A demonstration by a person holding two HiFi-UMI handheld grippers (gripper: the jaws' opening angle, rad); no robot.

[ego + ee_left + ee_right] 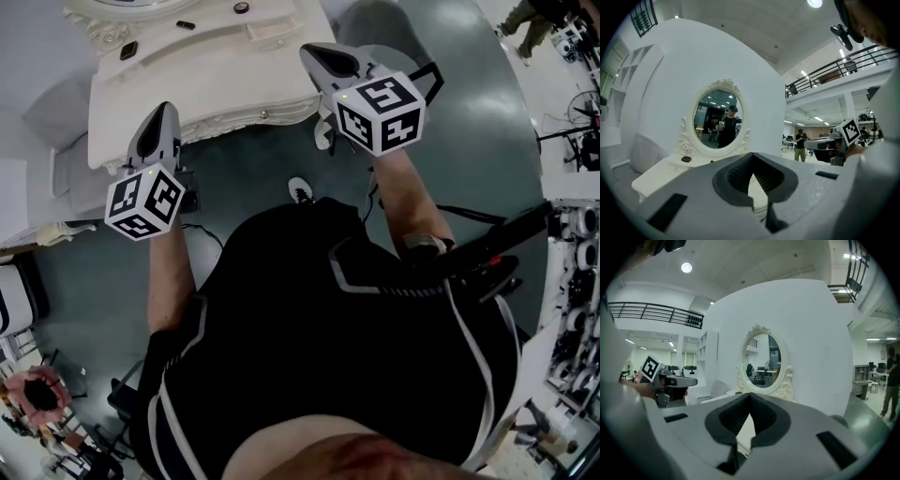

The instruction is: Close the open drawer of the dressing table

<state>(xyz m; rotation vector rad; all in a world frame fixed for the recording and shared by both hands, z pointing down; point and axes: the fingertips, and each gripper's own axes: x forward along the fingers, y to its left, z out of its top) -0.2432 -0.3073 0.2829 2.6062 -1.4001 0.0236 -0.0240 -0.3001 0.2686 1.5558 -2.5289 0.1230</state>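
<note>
While I hold both tongs before the dressing table, my left gripper and right gripper each have their jaws pressed together on nothing. The knob on the table's front lies between their tips, and I cannot tell whether the drawer stands out. Its oval mirror faces me.

the dressing table runs off the head view's top edge, its small items unidentifiable.
</note>
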